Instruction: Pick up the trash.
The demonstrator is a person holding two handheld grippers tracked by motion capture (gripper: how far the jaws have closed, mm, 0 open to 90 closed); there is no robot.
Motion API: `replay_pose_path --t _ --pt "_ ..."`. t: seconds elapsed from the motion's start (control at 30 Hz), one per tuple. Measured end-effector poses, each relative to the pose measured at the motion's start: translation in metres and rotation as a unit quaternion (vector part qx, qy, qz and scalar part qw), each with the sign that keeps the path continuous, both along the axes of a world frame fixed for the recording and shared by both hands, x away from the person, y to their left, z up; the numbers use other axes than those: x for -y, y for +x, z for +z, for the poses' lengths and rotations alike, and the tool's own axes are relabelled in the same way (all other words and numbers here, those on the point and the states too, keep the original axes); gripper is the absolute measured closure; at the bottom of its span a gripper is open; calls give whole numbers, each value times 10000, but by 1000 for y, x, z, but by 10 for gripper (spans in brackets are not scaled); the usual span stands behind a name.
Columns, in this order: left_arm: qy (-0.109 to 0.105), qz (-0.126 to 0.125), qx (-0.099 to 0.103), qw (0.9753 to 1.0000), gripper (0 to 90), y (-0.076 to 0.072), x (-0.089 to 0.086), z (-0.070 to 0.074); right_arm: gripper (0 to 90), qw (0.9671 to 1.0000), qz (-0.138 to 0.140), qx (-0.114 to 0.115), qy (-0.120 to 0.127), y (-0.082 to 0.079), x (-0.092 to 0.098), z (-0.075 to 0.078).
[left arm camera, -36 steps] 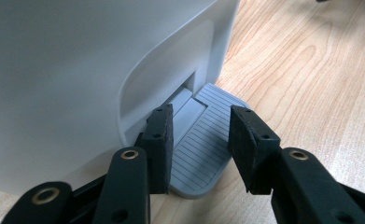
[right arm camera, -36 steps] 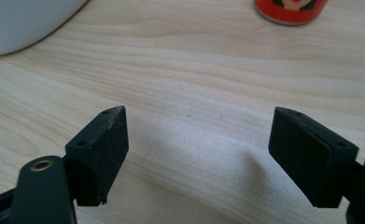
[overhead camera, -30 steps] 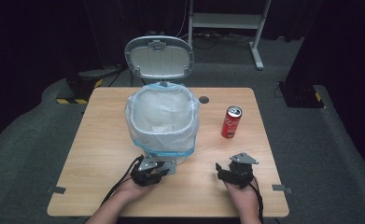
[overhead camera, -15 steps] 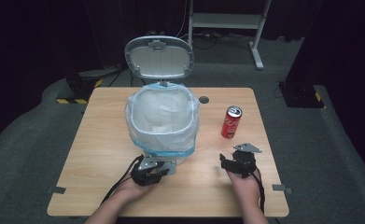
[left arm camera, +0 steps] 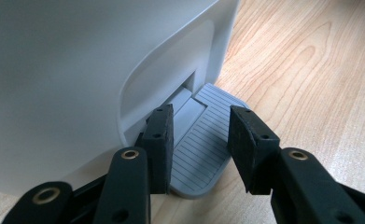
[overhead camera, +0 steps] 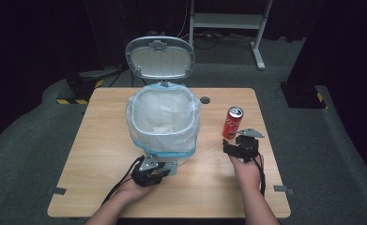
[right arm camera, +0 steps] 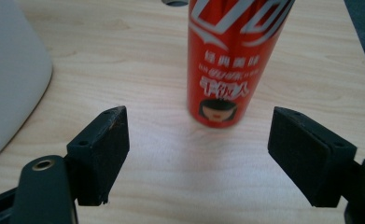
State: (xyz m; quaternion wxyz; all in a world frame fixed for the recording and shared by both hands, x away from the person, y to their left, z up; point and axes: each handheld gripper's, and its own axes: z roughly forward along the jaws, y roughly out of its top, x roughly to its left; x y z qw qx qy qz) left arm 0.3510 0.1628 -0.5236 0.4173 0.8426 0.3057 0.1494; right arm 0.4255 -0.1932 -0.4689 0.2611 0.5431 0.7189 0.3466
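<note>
- On the bin's pedal we are pressing with our left gripper, jaws slightly parted — the lid is already standing open.
- Beside the bin, the red can is standing upright on the table, not yet grasped.
- Our right gripper — jaws spread wide — is lining up just short of it.

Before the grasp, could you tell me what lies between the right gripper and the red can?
Only bare table; the right gripper view shows the red can ahead of the open right gripper.
</note>
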Motion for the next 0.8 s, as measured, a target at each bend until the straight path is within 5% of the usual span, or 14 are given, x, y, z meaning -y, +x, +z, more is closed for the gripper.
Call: replay_pose_path --t 0.27,0.8 --pt "5 1 -22 10000 605 1 0 0 173 9992 -267 -76 283 21 2 5" --pt "22 -7 -23 10000 605 0 1 0 138 9980 -492 -98 374 50 -5 4"
